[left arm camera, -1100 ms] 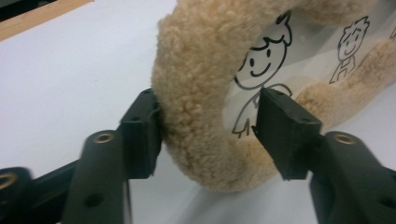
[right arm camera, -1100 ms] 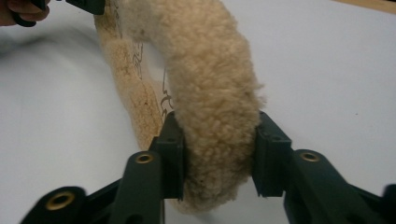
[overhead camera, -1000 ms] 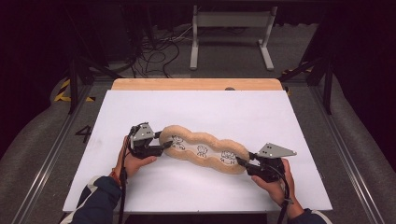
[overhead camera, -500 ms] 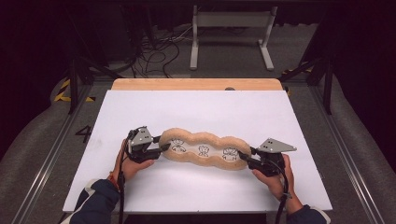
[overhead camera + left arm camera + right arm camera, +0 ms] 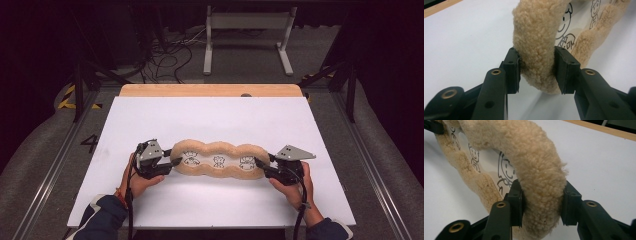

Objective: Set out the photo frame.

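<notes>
— Where's the tan, fleecy, three-lobed cushion with cartoon drawings?

— On my white desk. My left hand-held gripper clamps one fuzzy end, my right hand-held gripper pinches the other.

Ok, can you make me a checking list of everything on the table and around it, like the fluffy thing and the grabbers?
Surface: white table top, with a wooden strip along the far edge.
Job's things: one long fluffy tan cushion with cartoon figures on its white middle, held at both ends.
Clutter: nothing seen.
Grippers: left tool shut on the cushion's left end; right tool shut on its right end. Both gripper views show the fleece rim squeezed between the jaws.
Cables: one black cable trails from the left tool, another from the right; loose wires lie on the floor behind.
Surroundings: dark room, a metal stand beyond the table, grey floor.
</notes>
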